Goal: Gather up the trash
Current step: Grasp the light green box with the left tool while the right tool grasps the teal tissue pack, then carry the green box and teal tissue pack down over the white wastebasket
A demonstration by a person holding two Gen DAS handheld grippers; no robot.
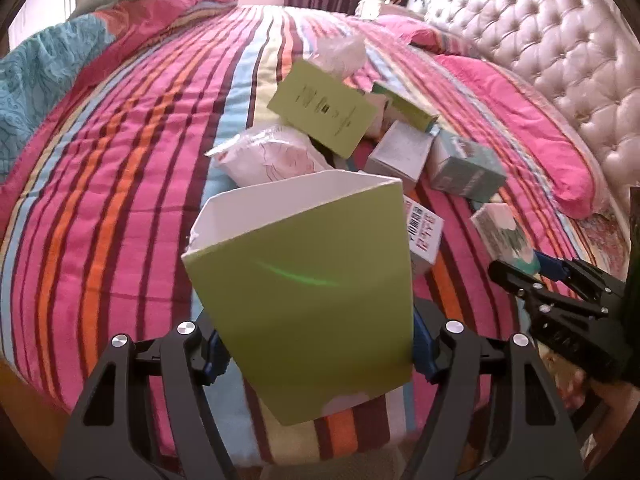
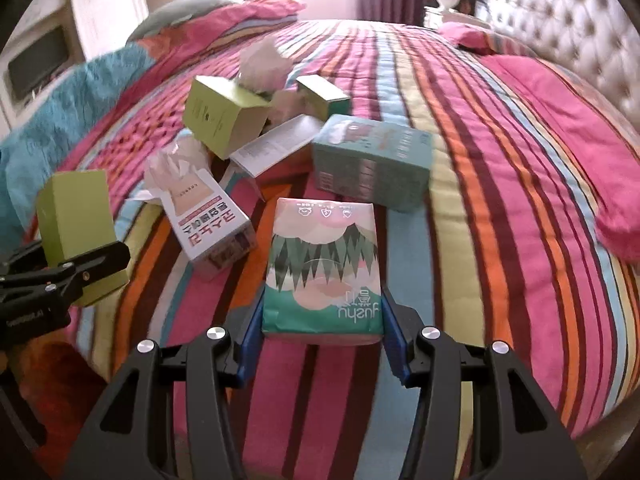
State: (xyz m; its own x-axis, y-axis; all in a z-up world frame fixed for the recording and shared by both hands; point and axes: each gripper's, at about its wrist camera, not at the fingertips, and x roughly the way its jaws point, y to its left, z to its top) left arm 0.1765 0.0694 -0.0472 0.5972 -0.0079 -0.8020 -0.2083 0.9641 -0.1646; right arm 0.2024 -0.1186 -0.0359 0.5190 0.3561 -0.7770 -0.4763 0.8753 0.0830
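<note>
My left gripper [image 1: 316,354] is shut on an open lime-green carton [image 1: 308,300], held above the striped bed; it also shows in the right wrist view [image 2: 78,224]. My right gripper [image 2: 322,334] is shut on a green-and-pink tissue pack [image 2: 324,268], also seen in the left wrist view [image 1: 506,236]. More trash lies on the bed: a second lime-green box [image 2: 222,114], a white box with red print [image 2: 208,220], a teal box [image 2: 372,160], a flat white box [image 2: 276,144] and crumpled plastic [image 2: 264,64].
The striped quilt [image 2: 480,152] covers the bed. Pink pillows [image 2: 560,120] lie along the tufted headboard [image 1: 560,60] on the right. A teal blanket [image 1: 36,76] is heaped at the far left. A window and curtains stand behind the bed.
</note>
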